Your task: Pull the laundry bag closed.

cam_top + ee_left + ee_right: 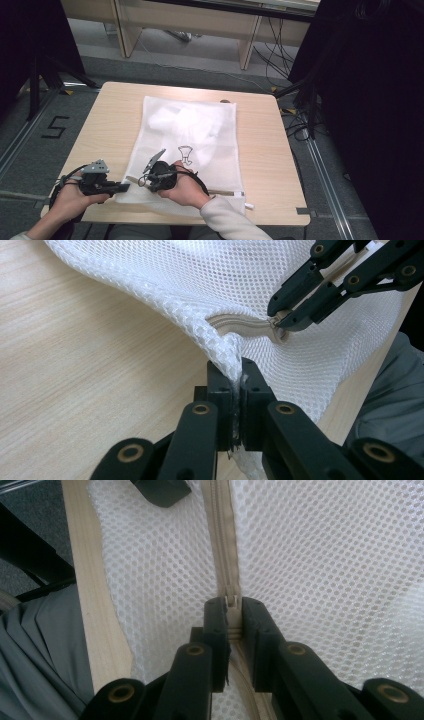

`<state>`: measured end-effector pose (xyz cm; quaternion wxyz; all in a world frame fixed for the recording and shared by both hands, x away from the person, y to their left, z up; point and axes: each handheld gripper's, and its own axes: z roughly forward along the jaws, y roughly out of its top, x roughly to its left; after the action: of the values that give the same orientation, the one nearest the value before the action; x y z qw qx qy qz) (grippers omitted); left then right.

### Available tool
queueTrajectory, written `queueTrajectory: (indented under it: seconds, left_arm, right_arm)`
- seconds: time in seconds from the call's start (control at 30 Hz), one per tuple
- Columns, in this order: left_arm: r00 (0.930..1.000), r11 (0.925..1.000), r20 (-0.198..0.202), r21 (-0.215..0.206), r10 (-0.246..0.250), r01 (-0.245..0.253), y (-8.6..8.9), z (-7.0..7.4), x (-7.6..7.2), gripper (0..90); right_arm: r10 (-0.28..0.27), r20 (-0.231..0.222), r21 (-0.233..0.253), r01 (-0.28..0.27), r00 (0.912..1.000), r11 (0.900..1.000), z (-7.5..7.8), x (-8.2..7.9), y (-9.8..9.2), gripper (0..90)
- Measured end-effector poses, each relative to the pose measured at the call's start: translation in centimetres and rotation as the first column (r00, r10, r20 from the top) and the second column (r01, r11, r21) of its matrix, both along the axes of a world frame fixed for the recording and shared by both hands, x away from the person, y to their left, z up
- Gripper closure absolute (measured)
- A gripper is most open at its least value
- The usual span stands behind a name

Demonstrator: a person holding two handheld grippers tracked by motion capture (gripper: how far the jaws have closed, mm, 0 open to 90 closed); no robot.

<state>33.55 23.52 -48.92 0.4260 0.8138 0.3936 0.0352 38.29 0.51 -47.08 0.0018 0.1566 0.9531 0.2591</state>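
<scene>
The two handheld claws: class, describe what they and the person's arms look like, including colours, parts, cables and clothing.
The left claw and right claw are black, built of jointed links with brass-coloured pivot pins. Each carries a grey three-cornered plate on top. A black cable trails from each. The right arm wears a pale cream sleeve.

Left claw and right claw clamped.

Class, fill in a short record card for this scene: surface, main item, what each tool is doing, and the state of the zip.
Surface: wooden table
Main item: white mesh bag, lying flat, near edge lifted
Left tool: shut on the bag's corner
Right tool: shut on the zip pull
Zip: beige, looks closed ahead of the pull
</scene>
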Motion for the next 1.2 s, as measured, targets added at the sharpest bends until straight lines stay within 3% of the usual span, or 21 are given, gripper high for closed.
queueTrajectory:
  seconds: [0.8,1.2]
  left_arm:
    - [0.9999,0.9994,0.007,0.031,0.013,-0.013,0.1,0.0,0.1,85.7]
    - [0.9999,0.9996,0.004,0.026,0.013,-0.014,0.2,-0.1,0.1,85.7]
  right_arm:
    - [-0.037,-0.011,0.022,0.037,0.9993,0.999,-0.1,-0.3,-2.5,82.2]
    - [-0.033,-0.001,0.024,0.033,0.9994,0.999,0.0,-0.2,-3.2,82.2]
